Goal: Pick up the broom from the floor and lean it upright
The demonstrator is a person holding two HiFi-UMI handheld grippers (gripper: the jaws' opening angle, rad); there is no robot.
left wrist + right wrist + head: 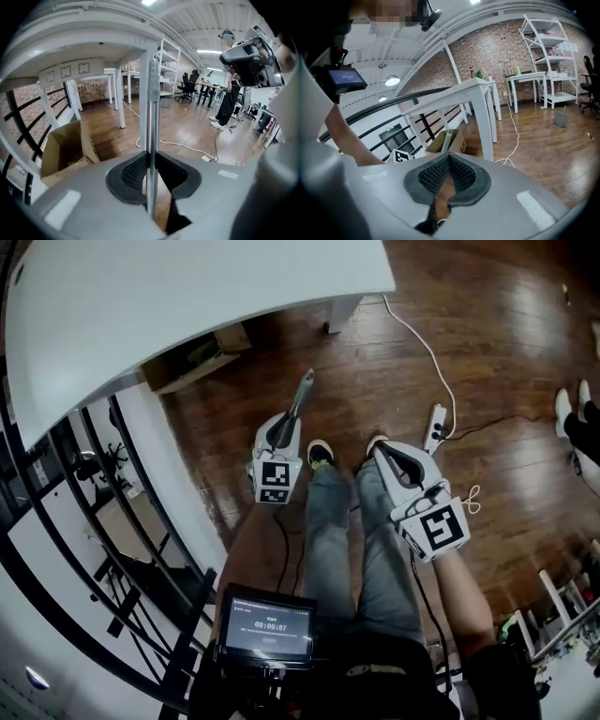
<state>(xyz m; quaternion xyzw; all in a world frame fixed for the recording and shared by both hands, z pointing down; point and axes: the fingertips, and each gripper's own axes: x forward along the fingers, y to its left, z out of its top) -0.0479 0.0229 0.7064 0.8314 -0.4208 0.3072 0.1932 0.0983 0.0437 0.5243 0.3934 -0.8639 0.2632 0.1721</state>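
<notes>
**A:** Since only the broom handle (152, 108) shows and the head is out of every view, where have you got it?

**B:** It's in my left claw (151, 159). The jaws are drawn in narrow, with the pads pressing the tube from both sides. The handle rises steeply just to the right of the cardboard box (65, 145), and a short length pokes out beyond the claw. My right claw (449, 159), on the side away from that box, is closed with nothing in it.

**A:** How will it handle?

**B:** I judge it a thin, polished metal tube: stiff, light and slippery. It could slide or twist through the pads, and the unseen head probably drags one end down. I'd keep this grip firm and add the right claw elsewhere along the tube to steady it before leaning it.
</notes>
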